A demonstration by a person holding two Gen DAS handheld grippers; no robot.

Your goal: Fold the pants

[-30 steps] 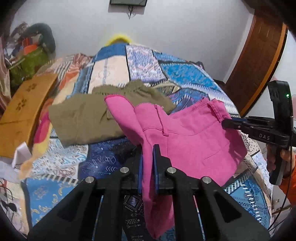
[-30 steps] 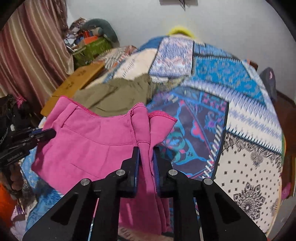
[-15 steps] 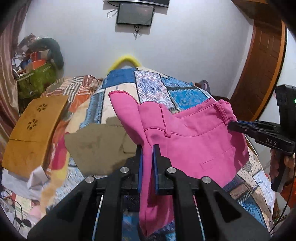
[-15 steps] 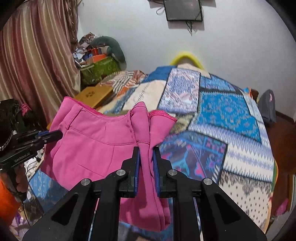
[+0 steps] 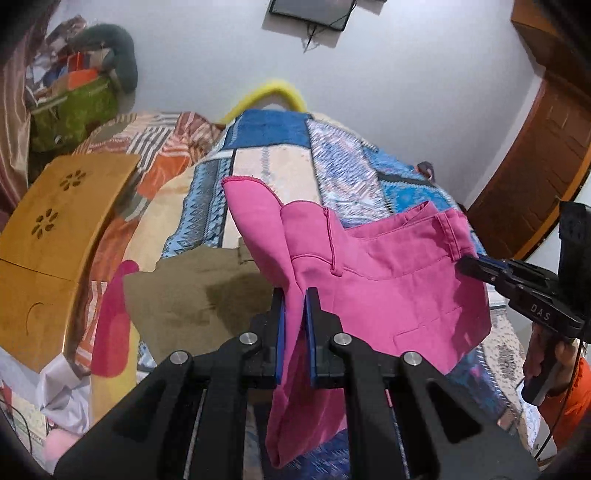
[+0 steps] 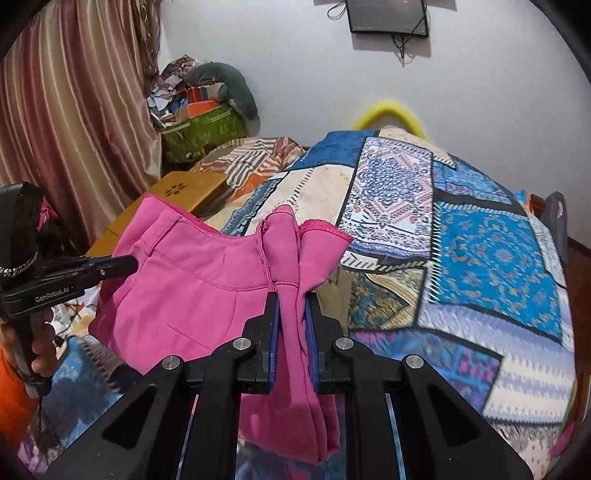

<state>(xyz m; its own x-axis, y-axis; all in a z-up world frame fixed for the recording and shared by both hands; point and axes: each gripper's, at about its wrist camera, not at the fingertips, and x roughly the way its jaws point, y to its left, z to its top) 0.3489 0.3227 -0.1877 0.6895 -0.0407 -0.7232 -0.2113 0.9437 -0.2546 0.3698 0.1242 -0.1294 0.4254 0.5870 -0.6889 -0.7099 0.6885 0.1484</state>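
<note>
Left wrist view: the left gripper (image 5: 293, 295) is clamped on a bunched fold of the pink pants (image 5: 391, 288), its 2 blue-padded fingers (image 5: 279, 332) pressing the cloth from both sides. The pants hang lifted above the bed (image 5: 373, 173) – one hemmed corner stands up over the jaws, the rest spreads to the right and a loose end droops below the fingers. At the far right the right gripper (image 5: 469, 266) pinches the waistband edge, held by a hand (image 5: 543, 354) with an orange sleeve. An olive garment (image 5: 192, 295) lies flat on the patchwork bedcover, behind and left of the pants, toward the bed's left edge. A yellow-brown board (image 5: 59, 229) (2 flower-shaped cutouts) rests off that left edge.

Right wrist view: the right gripper (image 6: 291, 299) is clenched on a gathered fold of the same pink pants (image 6: 192, 288), cloth squeezed between its pads. The fabric stretches left to the left gripper (image 6: 125, 263), which nips the other end – the pants are strung between the 2 tools, above the near left part of the bed (image 6: 480, 258). A striped curtain (image 6: 66, 103) hangs at the left and a dark screen (image 6: 388, 16) is on the wall
</note>
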